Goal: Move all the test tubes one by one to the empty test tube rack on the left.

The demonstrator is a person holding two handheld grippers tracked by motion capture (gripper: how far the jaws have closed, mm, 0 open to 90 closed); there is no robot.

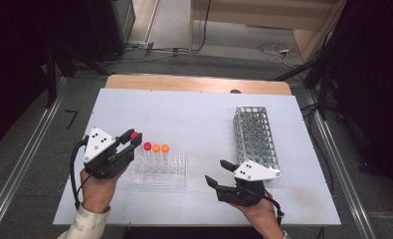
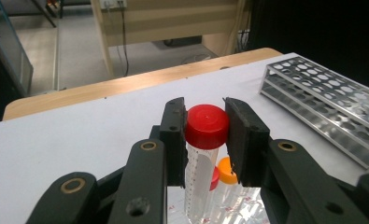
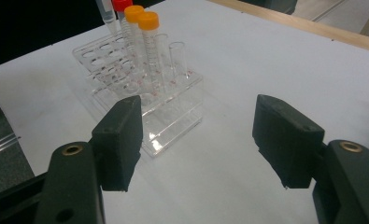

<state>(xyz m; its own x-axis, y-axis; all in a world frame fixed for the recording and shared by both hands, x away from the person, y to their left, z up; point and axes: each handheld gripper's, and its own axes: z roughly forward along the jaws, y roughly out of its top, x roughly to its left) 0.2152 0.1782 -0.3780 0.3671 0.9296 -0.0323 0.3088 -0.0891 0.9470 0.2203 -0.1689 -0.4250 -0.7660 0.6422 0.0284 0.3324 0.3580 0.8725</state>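
In the left gripper view, the held tube (image 2: 198, 179) ran off the bottom edge, so its lower end could not be seen. The left gripper (image 2: 205, 128) hid most of the red cap (image 2: 214, 177) and orange cap (image 2: 228, 170) behind it. The metal rack (image 2: 322, 100) was cut off at the right edge. The tube's printed scale was too small to read.

A clear graduated tube with a red cap (image 2: 207, 125) stands upright, its cap pinched in my left gripper (image 2: 205, 128) — just above the clear plastic rack (image 1: 160, 174).
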